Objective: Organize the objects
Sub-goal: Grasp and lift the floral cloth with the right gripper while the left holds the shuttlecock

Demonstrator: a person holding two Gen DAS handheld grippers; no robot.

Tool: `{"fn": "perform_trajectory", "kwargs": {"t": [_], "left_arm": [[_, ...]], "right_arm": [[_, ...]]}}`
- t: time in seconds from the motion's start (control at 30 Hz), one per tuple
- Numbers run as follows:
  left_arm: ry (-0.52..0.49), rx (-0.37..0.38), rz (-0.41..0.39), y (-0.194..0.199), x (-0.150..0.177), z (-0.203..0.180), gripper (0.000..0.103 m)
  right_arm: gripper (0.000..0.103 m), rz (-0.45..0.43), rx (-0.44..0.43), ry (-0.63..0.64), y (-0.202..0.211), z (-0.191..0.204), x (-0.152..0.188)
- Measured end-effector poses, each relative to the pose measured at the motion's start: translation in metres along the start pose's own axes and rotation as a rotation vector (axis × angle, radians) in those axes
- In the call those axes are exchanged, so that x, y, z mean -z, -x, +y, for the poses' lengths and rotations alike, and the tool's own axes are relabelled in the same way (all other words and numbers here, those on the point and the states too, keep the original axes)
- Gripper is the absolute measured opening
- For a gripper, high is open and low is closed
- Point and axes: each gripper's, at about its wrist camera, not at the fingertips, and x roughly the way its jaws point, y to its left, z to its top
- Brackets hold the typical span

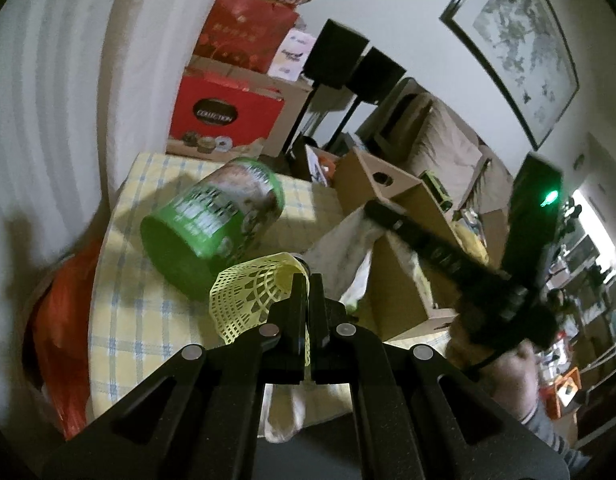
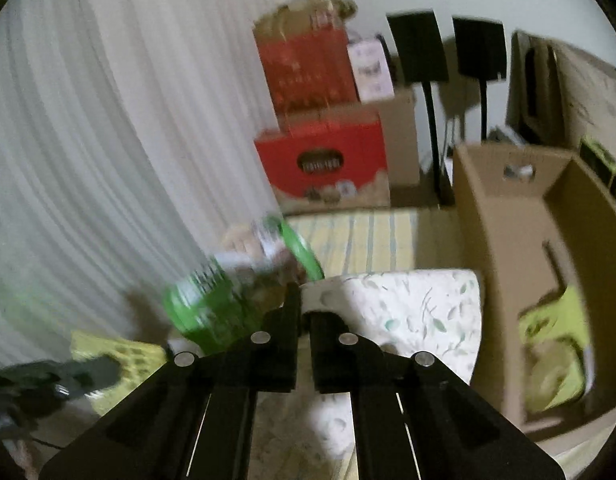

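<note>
The left hand-held gripper (image 1: 306, 280) is clamping its jaws together on the rim of a yellow mesh shuttlecock (image 1: 247, 300). The right hand-held gripper (image 2: 304, 300) is pinching the top edge of a white leaf-print bag (image 2: 408, 320), jaws together on thin material.

On the checked surface (image 1: 127, 320), a green canister (image 1: 215, 216) is lying tipped at ten o'clock from the left jaws. The open cardboard box (image 2: 488, 240) is sitting at two o'clock from the right jaws.

The risks as I judge them: the bag's thin edge is likely slipping free if jerked, the swinging bag may be nudging the canister into rolling off, and the mesh may be crushing or tearing under the clamp.
</note>
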Motion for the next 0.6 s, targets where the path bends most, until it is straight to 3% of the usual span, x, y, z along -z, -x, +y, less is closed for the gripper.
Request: {"fn": "perform_trajectory", "kwargs": {"t": [0.3,0.6], "left_arm": [[-0.083,0.045,-0.019,0.006,-0.032,-0.053,0.001],[-0.129,0.141,0.004,-0.018,-0.058,-0.115,0.001]], "right_arm": [[0.004,-0.123,-0.01,-0.009,0.069,-0.018,-0.072],[0.004,-0.161,0.059,-0.021,0.117,-0.056,-0.109]]}}
